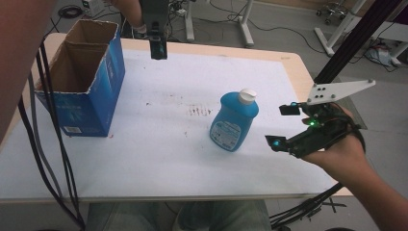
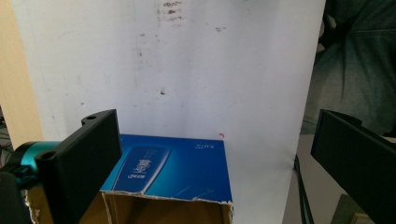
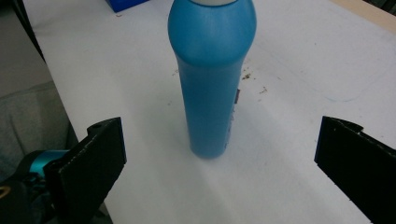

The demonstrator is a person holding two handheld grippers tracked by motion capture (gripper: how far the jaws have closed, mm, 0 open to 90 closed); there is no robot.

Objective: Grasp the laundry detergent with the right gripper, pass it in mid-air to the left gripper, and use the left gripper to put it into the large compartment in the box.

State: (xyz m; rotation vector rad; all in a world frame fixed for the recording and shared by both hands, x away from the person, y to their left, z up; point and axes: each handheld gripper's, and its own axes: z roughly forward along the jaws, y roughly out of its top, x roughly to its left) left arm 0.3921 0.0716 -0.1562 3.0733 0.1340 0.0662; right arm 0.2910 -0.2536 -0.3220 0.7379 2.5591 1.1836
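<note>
A blue bottle (image 1: 234, 121) with a white cap stands upright on the white table top (image 1: 159, 159). My right gripper (image 1: 281, 125) is just to its right, open, jaws facing the bottle. In the right gripper view the bottle (image 3: 212, 79) stands ahead between the wide-open jaws, and nothing touches it. An open blue cardboard box (image 1: 82, 77) stands at the table's left. My left gripper (image 1: 158, 50) hangs over the far edge, pointing down. The left gripper view shows the box (image 2: 168, 172) below and between the spread, empty jaws.
Black cables (image 1: 48, 144) hang down past the table's left front. A black frame post (image 1: 356, 38) rises at the right behind the right hand. The person's knees (image 1: 178, 216) are under the front edge. Desk legs and wires lie on the floor beyond the table.
</note>
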